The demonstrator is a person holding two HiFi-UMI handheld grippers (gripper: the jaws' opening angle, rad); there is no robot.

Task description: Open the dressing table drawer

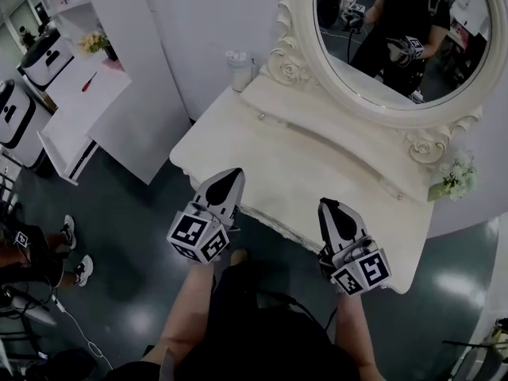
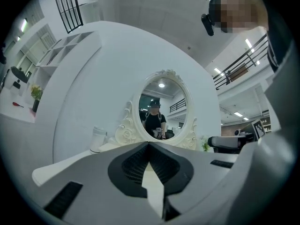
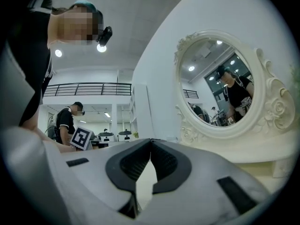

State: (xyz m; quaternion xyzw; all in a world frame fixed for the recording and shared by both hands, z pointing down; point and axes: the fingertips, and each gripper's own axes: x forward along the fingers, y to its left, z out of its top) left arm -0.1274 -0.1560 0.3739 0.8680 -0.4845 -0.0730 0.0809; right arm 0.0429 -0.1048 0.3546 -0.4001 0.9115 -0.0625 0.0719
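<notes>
A cream dressing table [image 1: 238, 145] with a carved oval mirror [image 1: 401, 38] stands in front of me in the head view. Its scalloped front edge [image 1: 274, 219] runs between my two grippers; the drawer front below it is hidden from above. My left gripper [image 1: 232, 175] is shut and holds nothing, its tips over the table's front left edge. My right gripper [image 1: 329, 205] is also shut and holds nothing, at the front edge further right. In the left gripper view the shut jaws [image 2: 149, 144] point level at the mirror [image 2: 161, 109]. In the right gripper view the shut jaws [image 3: 151, 140] point past the mirror [image 3: 218, 90].
A white lidded cup [image 1: 238, 70] stands at the table's back left corner, and white flowers [image 1: 456, 177] at its right end. A white shelf unit [image 1: 79, 94] stands to the left. A seated person's shoes [image 1: 75, 252] are on the dark floor at left. Another person [image 3: 68, 121] stands behind.
</notes>
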